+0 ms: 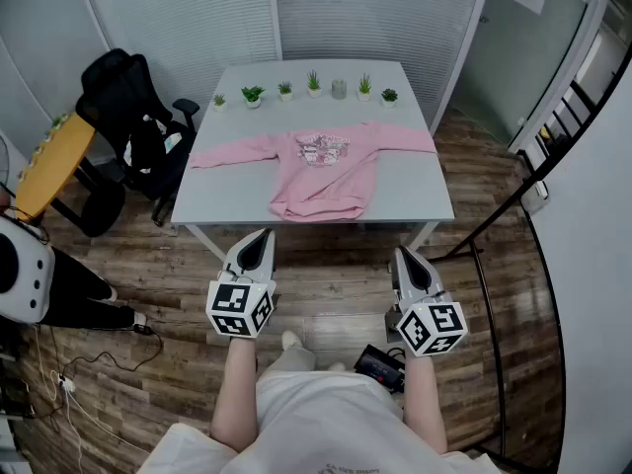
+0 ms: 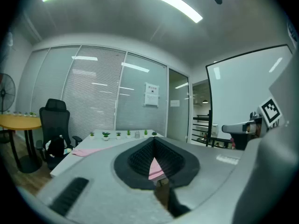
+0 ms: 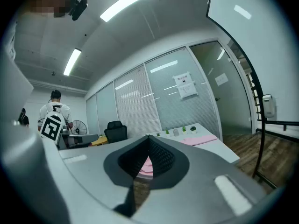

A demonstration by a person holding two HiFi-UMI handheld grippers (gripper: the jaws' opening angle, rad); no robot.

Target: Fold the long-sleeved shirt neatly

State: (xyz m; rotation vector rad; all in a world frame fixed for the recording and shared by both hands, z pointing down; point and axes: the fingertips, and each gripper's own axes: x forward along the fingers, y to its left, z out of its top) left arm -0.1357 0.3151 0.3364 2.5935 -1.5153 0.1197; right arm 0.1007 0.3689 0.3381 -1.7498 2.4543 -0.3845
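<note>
A pink long-sleeved shirt [image 1: 321, 171] lies spread flat on the white table [image 1: 217, 197], sleeves stretched out left and right, hem toward me. Both grippers hover over the floor, well short of the table's near edge. My left gripper [image 1: 260, 237] is shut with nothing between its jaws; in the left gripper view a sliver of the shirt [image 2: 155, 168] shows beyond its tips. My right gripper [image 1: 404, 256] is also shut and empty, and the right gripper view shows the shirt [image 3: 145, 165] far ahead between its jaws.
Several small potted plants [image 1: 253, 95] and a grey cup [image 1: 339, 89] line the table's far edge. A black office chair [image 1: 128, 117] and a yellow round table [image 1: 49, 164] stand at the left. A black stair rail [image 1: 513, 200] runs at the right. Cables lie on the wooden floor [image 1: 326, 294].
</note>
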